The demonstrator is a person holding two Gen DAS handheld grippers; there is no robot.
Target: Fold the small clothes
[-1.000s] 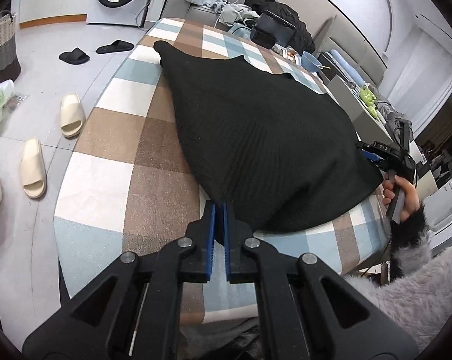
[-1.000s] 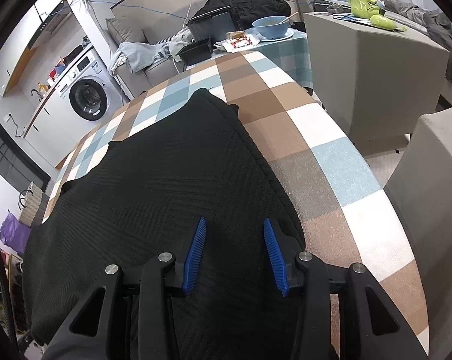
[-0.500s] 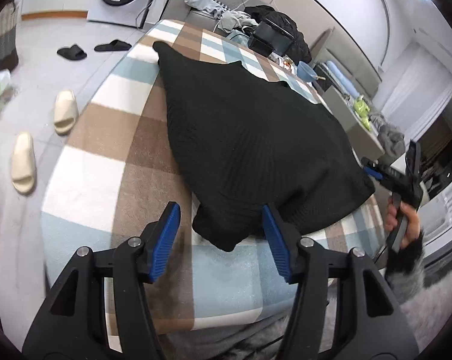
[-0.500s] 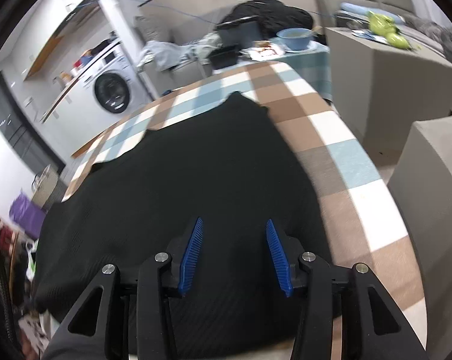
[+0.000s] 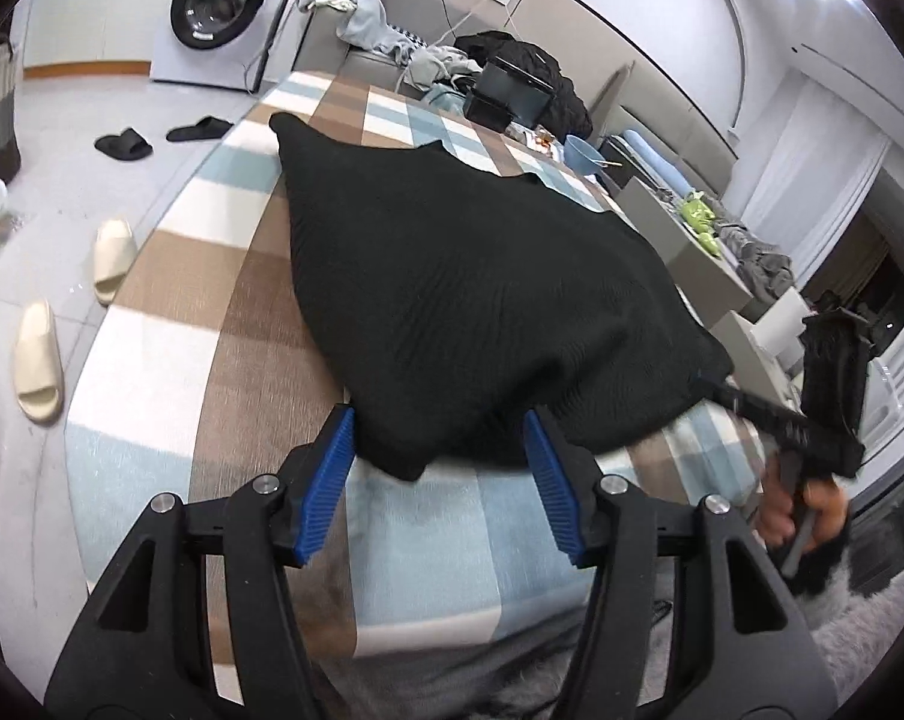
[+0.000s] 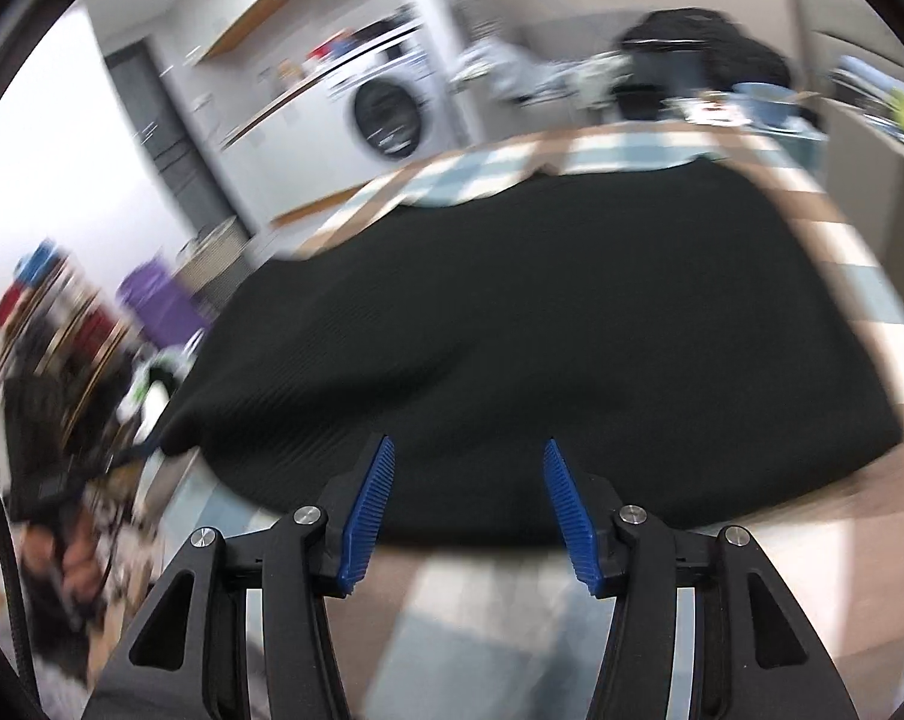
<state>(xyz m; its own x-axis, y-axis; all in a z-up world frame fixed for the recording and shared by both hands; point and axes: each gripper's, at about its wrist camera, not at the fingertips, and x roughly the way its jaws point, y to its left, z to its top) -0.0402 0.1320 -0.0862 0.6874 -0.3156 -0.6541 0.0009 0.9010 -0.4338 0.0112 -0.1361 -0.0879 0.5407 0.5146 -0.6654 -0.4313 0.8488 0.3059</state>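
Left wrist view: left gripper (image 5: 440, 483) stands wide, its jaws just opened, the garment's near corner loose between the pads, unpressed.
Right gripper (image 6: 464, 507): jaws just widening, empty, over the near hem; view blurred.
Risk: a pinch catching only one layer would likely drag the cloth askew on the desk (image 5: 170, 354).
Black garment (image 5: 452, 294): ribbed knit, spread flat on the checked cover, corners pointed, near edge slightly puffed.
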